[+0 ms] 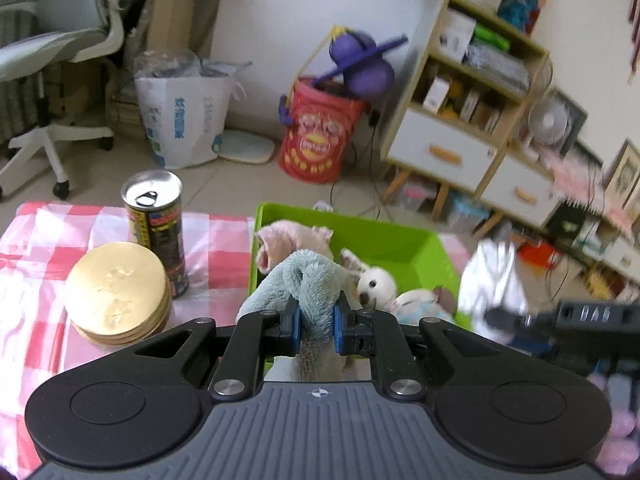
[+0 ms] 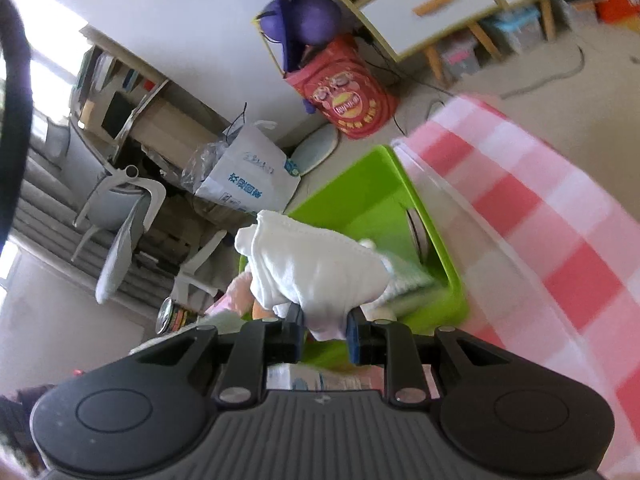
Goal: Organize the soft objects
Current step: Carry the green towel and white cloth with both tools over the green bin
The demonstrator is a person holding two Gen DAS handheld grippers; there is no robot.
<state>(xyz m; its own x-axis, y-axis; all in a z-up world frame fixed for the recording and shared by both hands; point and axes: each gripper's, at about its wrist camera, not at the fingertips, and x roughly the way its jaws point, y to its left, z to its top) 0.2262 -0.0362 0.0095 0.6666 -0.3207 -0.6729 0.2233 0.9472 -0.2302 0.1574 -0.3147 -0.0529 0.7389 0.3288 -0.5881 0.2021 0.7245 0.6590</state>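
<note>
1. Left wrist view: the left gripper (image 1: 316,322) has its jaws squeezed on a fluffy blue towel (image 1: 308,280). The towel sticks up between the blue pads.
2. Just past the towel sits a green bin (image 1: 400,240) on the pink checked cloth (image 1: 40,256). A pink soft cloth (image 1: 294,240) and a white bunny toy (image 1: 376,284) lie inside the bin.
3. To the left of the bin stand a tall can (image 1: 156,224) and a stack of gold lids (image 1: 116,294), close together.
4. On the right, the right gripper (image 1: 500,318) shows blurry, with a white cloth (image 1: 494,280) on it.
5. Right wrist view: the right gripper (image 2: 323,330) has its jaws squeezed on the white cloth (image 2: 316,268). The cloth hangs over the near side of the green bin (image 2: 372,188). The checked cloth (image 2: 540,208) lies to the right.
</note>
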